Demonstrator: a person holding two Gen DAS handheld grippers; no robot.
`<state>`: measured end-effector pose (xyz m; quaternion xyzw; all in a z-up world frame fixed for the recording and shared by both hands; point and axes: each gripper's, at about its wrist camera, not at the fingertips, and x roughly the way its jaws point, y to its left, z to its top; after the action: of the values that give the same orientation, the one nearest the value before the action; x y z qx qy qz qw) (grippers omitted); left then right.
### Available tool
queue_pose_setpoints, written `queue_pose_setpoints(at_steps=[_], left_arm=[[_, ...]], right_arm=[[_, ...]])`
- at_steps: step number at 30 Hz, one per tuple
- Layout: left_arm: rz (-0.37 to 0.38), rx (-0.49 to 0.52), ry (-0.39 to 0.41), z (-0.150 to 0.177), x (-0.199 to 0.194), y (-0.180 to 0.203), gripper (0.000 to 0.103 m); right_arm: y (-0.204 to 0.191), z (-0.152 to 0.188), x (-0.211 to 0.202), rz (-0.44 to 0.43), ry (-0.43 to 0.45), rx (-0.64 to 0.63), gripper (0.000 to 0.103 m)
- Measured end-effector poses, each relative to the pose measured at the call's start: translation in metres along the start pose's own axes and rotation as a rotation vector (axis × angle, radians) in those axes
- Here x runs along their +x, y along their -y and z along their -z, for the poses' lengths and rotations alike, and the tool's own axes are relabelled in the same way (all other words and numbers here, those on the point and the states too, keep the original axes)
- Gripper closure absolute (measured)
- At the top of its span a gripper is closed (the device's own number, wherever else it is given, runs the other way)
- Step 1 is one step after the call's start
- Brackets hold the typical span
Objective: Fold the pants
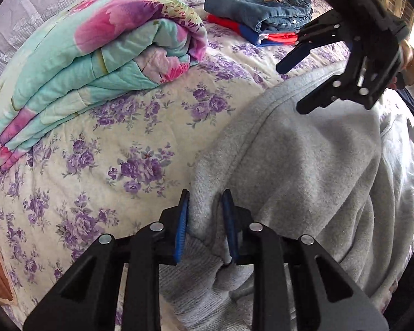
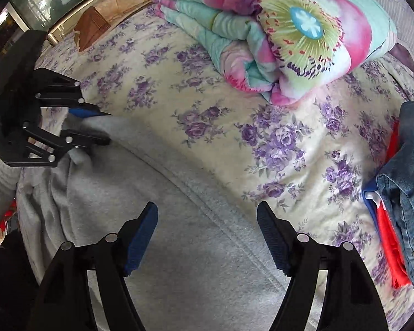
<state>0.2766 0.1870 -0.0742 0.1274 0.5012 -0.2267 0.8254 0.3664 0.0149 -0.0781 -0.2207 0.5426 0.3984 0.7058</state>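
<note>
Floral bedsheet under everything; nearest us, the left gripper is clamped on a bunched fold at the edge of the grey pants, which lie spread from its tips toward the right gripper, whose fingers hang spread wide and empty just above the cloth. Our worry: the left pinch looks thick and shallow, so a pull could slip it free or drag the pants crooked with the right side unheld. Beyond both tips sit a rolled quilt and stacked clothes, which a wide swing could snag.
</note>
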Motion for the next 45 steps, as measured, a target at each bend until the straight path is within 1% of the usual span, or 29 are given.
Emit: queue_pose_setpoints(at_steps=[4,5,6,7,8,9,11,12,13,15,17,18,19,21,23,24,25,27,30,32,34,36,39,40,43,45], left_arm=[[0.036,-0.005,0.034,0.008,-0.01,-0.005,0.08],[0.046,-0.01,0.041,0.009,-0.012,-0.008,0.08],[0.051,-0.016,0.044,0.01,-0.013,-0.01,0.08],[0.047,-0.022,0.042,0.011,-0.011,-0.01,0.08],[0.038,-0.029,0.033,0.011,-0.01,-0.013,0.08],[0.032,-0.038,0.022,0.011,-0.008,-0.016,0.08],[0.028,-0.06,0.0,0.009,-0.006,-0.022,0.08],[0.025,-0.071,-0.006,0.006,-0.006,-0.023,0.08],[0.013,-0.075,-0.006,0.003,-0.006,-0.023,0.08],[-0.043,-0.067,0.014,-0.006,-0.012,-0.023,0.081],[-0.071,-0.082,0.041,-0.015,-0.018,-0.029,0.082],[-0.075,-0.101,0.05,-0.018,-0.02,-0.034,0.082],[-0.076,-0.119,0.047,-0.02,-0.018,-0.039,0.082],[-0.081,-0.135,0.009,-0.022,-0.005,-0.044,0.082],[-0.111,-0.134,-0.039,-0.023,0.011,-0.043,0.082],[-0.127,-0.132,-0.05,-0.022,0.013,-0.042,0.083],[-0.13,-0.127,-0.044,-0.022,0.009,-0.04,0.087],[-0.123,-0.125,-0.002,-0.023,-0.012,-0.036,0.089],[-0.075,-0.122,0.079,-0.013,-0.056,-0.029,0.088],[-0.075,-0.09,0.118,-0.005,-0.082,-0.013,0.088],[-0.087,-0.047,0.154,0.011,-0.105,0.011,0.088],[-0.075,-0.016,0.177,0.023,-0.116,0.03,0.088],[-0.05,0.0,0.19,0.058,-0.132,0.049,0.088],[-0.046,0.004,0.189,0.065,-0.132,0.058,0.088],[-0.071,0.015,0.189,0.097,-0.133,0.082,0.088],[-0.072,0.005,0.177,0.121,-0.133,0.094,0.088]], right_arm=[[0.024,-0.003,0.03,-0.074,-0.083,0.027,0.027],[0.027,-0.001,0.037,-0.095,-0.091,0.029,0.029],[0.027,0.001,0.04,-0.11,-0.083,0.024,0.034],[0.024,0.004,0.039,-0.131,-0.065,0.004,0.055],[0.02,0.007,0.034,-0.171,-0.045,-0.017,0.085],[0.018,0.008,0.027,-0.187,-0.018,-0.025,0.089],[0.012,0.013,0.009,-0.16,0.034,-0.05,0.095],[0.01,0.013,0.001,-0.133,0.054,-0.058,0.095],[0.008,0.012,-0.008,-0.089,0.083,-0.061,0.095],[0.003,0.007,-0.026,-0.004,0.145,-0.086,0.095],[0.003,-0.001,-0.044,0.045,0.217,-0.103,0.095],[0.009,-0.005,-0.047,0.055,0.235,-0.082,0.095],[0.017,-0.009,-0.045,0.058,0.236,-0.057,0.095],[0.028,-0.014,-0.025,0.077,0.197,-0.023,0.095],[0.027,-0.021,0.004,0.116,0.134,-0.007,0.095],[0.022,-0.023,0.01,0.143,0.118,-0.018,0.095],[0.012,-0.027,0.009,0.166,0.12,-0.032,0.095],[-0.001,-0.022,-0.016,0.153,0.155,-0.053,0.095],[-0.016,-0.006,-0.076,0.105,0.244,-0.044,0.095],[-0.038,0.013,-0.109,0.094,0.291,-0.063,0.095],[-0.067,0.034,-0.131,0.092,0.319,-0.087,0.095],[-0.1,0.056,-0.141,0.071,0.335,-0.094,0.095],[-0.14,0.091,-0.143,0.038,0.346,-0.08,0.095],[-0.154,0.104,-0.139,0.021,0.343,-0.075,0.095],[-0.192,0.135,-0.119,-0.026,0.321,-0.064,0.095],[-0.216,0.154,-0.103,-0.028,0.297,-0.066,0.095]])
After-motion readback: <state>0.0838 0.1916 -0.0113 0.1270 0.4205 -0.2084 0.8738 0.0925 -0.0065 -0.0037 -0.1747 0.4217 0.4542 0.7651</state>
